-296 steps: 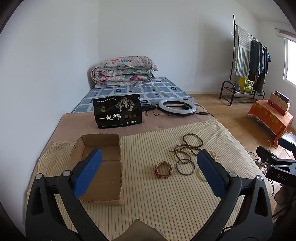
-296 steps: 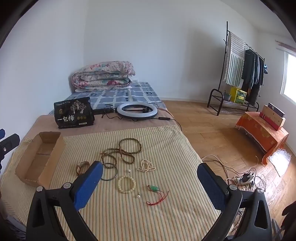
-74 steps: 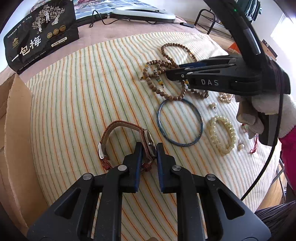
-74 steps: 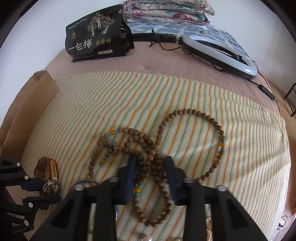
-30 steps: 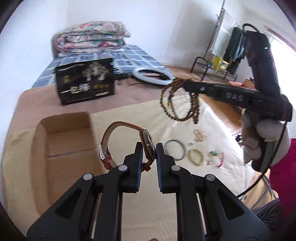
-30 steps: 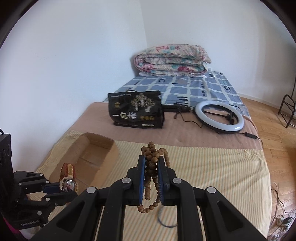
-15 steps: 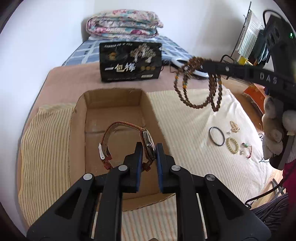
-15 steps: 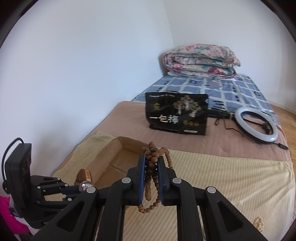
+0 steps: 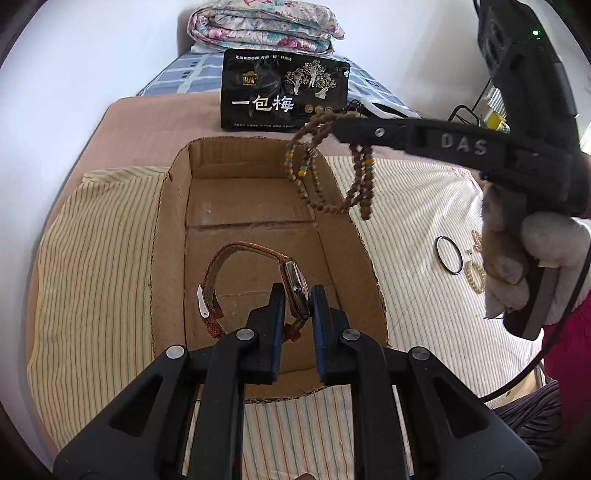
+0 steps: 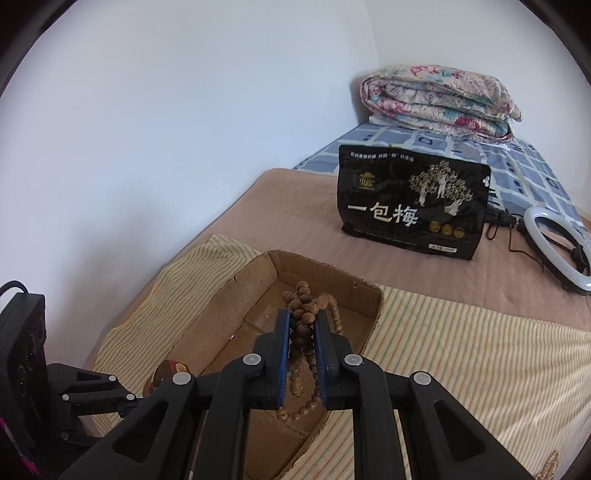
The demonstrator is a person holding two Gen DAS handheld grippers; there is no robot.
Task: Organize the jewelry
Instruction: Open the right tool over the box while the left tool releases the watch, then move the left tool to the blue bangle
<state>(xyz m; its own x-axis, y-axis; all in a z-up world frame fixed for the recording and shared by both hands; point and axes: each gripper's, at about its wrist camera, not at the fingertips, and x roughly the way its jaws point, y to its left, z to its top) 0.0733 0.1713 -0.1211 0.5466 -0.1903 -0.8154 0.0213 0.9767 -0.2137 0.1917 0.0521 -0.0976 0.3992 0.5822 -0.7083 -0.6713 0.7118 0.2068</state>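
Note:
My left gripper (image 9: 297, 295) is shut on a wristwatch (image 9: 293, 286) with a reddish-brown strap, and it hangs over the near half of the open cardboard box (image 9: 168, 236). My right gripper (image 10: 301, 319) is shut on a long string of brown wooden beads (image 10: 301, 325), whose loops dangle over the box (image 10: 255, 275). From the left wrist view the right gripper (image 9: 338, 123) reaches in from the right, the wooden beads (image 9: 325, 177) hanging above the box's far right corner. The left gripper (image 10: 147, 393) and the watch (image 10: 170, 371) show at the lower left of the right wrist view.
A black snack bag (image 9: 284, 96) stands behind the box, a folded quilt (image 9: 262, 22) beyond it. On the striped cloth (image 9: 92, 258) to the right lie a dark bangle (image 9: 448, 254), a pale bead bracelet (image 9: 476, 275) and small pieces. A ring light (image 10: 557, 247) lies at the right.
Both grippers have carried their loads left to above the box and lower. The watch now hangs over the box floor; the beads moved from over the cloth to the box's far corner.

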